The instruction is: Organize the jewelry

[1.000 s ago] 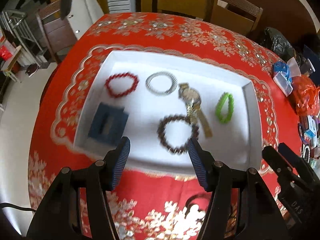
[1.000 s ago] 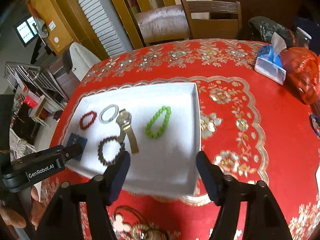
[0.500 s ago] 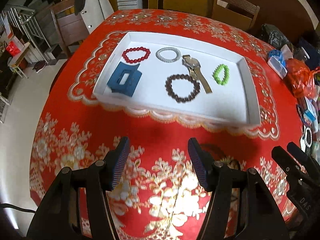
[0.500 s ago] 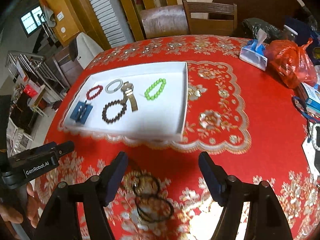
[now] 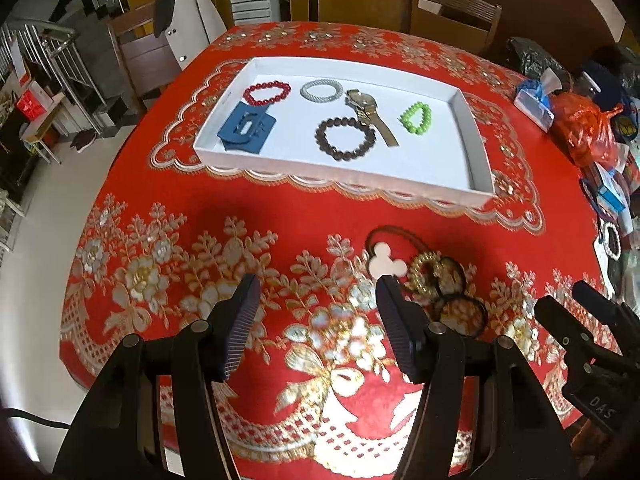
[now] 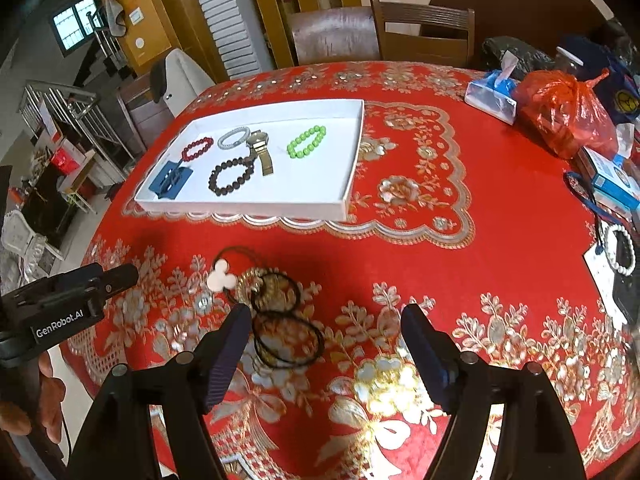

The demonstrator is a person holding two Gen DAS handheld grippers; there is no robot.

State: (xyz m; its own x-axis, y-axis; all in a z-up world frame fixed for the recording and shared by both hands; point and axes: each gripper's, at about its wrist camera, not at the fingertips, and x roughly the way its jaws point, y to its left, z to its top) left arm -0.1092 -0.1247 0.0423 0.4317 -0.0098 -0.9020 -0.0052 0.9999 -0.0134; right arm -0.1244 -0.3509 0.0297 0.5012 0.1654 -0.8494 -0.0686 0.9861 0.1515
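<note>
Both tongs [image 5: 316,300] [image 6: 324,328] wide, empty; only right view shows white bead bracelet [image 6: 620,249]

We cannot follow the black cords [image 6: 280,320] fully, since the left finger [image 6: 226,356] of the right tongs [image 6: 324,354] covers part of their loops, and in the left wrist view the right finger [image 5: 400,332] of the left tongs [image 5: 316,330] hides the near side of the gold ornament [image 5: 426,272]. The watch [image 5: 366,110] has its strap partly under the brown bracelet [image 5: 346,138], and we cannot read its dial. At the right edge the white bead bracelet [image 6: 620,250] and blue box [image 6: 614,184] are cut off.
</note>
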